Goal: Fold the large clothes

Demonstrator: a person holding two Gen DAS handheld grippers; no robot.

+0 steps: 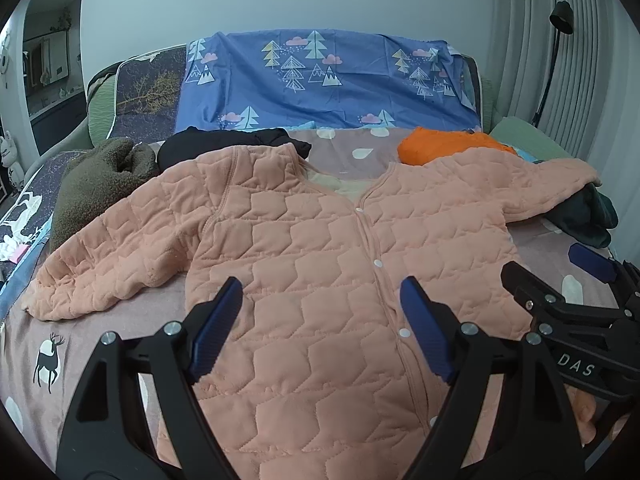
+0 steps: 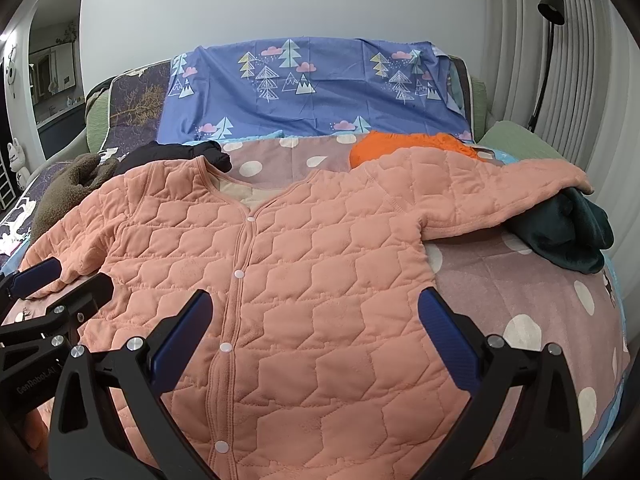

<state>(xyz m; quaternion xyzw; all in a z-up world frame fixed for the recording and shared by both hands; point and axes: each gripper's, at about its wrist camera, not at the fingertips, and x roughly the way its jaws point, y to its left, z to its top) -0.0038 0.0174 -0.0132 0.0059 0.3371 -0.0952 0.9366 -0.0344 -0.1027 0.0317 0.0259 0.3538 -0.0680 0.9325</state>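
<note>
A peach quilted jacket [image 1: 320, 240] [image 2: 280, 280] lies flat and front up on the bed, snapped shut down the middle, with both sleeves spread outward. My left gripper [image 1: 320, 286] is open over the jacket's lower left front, with only fabric showing between its blue pads. My right gripper [image 2: 315, 297] is open over the lower right front, near the side seam. Each gripper shows at the edge of the other's view: the right gripper [image 1: 548, 264] and the left gripper [image 2: 76, 276]. The jacket's hem is hidden below both views.
On the pink spotted bedspread [image 2: 520, 288] lie an olive fleece garment [image 1: 100, 184], a black garment [image 1: 232, 140], an orange garment [image 1: 440, 144] and a dark green garment [image 2: 568, 232] under the right sleeve. A blue tree-print sheet [image 1: 320, 80] covers the headboard. A black lamp [image 1: 556, 40] stands by the curtain.
</note>
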